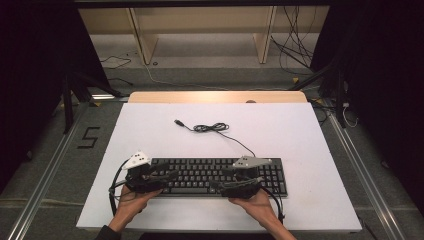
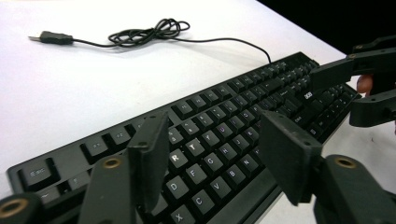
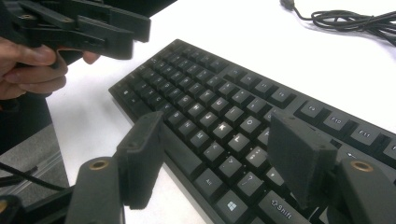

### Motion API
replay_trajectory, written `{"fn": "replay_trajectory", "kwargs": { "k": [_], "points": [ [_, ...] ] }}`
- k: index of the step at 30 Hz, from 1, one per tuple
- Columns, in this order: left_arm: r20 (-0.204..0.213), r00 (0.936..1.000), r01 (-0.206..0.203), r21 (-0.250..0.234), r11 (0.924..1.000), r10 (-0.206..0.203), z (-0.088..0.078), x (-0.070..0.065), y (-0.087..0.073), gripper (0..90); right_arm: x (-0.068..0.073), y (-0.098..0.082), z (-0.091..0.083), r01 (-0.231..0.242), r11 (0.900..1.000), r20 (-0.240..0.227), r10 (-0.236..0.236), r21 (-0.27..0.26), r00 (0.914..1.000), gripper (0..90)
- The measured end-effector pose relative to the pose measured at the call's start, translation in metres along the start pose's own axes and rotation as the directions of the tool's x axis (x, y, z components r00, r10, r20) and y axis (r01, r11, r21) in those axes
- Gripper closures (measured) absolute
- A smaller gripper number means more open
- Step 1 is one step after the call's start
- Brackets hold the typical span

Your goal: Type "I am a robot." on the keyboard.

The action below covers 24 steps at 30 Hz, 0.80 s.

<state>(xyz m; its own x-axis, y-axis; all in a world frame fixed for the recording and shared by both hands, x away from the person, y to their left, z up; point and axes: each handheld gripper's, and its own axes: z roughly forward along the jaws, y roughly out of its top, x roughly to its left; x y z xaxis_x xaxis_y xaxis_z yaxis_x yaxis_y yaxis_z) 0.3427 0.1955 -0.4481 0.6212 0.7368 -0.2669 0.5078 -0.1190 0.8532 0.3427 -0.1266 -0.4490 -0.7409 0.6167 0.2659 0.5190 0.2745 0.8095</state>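
Left gripper [image 2: 215, 154] fingers wide apart, empty, over flat black plastic keyboard [image 1: 220, 175] lying on white counter [image 1: 150, 135] near front edge. Right gripper [image 3: 219, 158] fingers also apart, empty. Keyboard's near corners cut off.

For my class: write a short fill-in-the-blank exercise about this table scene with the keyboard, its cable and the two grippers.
1. The black keyboard lies on a ____ table.
2. The keyboard's cable ends in a loose ____ plug lying on the table.
3. The left gripper hangs over the keyboard with its fingers ____, holding nothing.
4. The right gripper is over the keyboard's ____ half in the high view.

Missing words: white; USB; open; right
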Motion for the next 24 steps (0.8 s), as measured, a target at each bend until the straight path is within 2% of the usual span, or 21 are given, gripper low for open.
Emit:
{"fn": "replay_trajectory", "kwargs": {
  "k": [7,14,18,24],
  "points": [
    [-0.013,0.9998,0.017,-0.025,0.9996,-0.017,-0.009,0.003,-0.006,33.8,-0.002,0.001,0.003,-0.004,1.0,0.003,0.004,0.005,1.0,37.8],
    [-0.021,0.9995,0.022,-0.054,0.9983,-0.024,-0.017,0.003,-0.01,31.8,-0.003,0.003,0.008,0.003,1.0,0.007,-0.003,0.011,1.0,41.4],
    [-0.022,0.9994,0.026,-0.067,0.9974,-0.028,-0.02,0.003,-0.012,31.2,-0.003,0.004,0.011,0.004,1.0,0.019,-0.004,0.028,0.9998,48.9],
    [-0.018,0.9997,0.017,-0.078,0.9968,-0.018,-0.024,0.001,-0.014,29.7,-0.001,0.004,0.018,0.023,0.998,0.024,-0.024,0.052,0.9994,66.0]
  ]
}}
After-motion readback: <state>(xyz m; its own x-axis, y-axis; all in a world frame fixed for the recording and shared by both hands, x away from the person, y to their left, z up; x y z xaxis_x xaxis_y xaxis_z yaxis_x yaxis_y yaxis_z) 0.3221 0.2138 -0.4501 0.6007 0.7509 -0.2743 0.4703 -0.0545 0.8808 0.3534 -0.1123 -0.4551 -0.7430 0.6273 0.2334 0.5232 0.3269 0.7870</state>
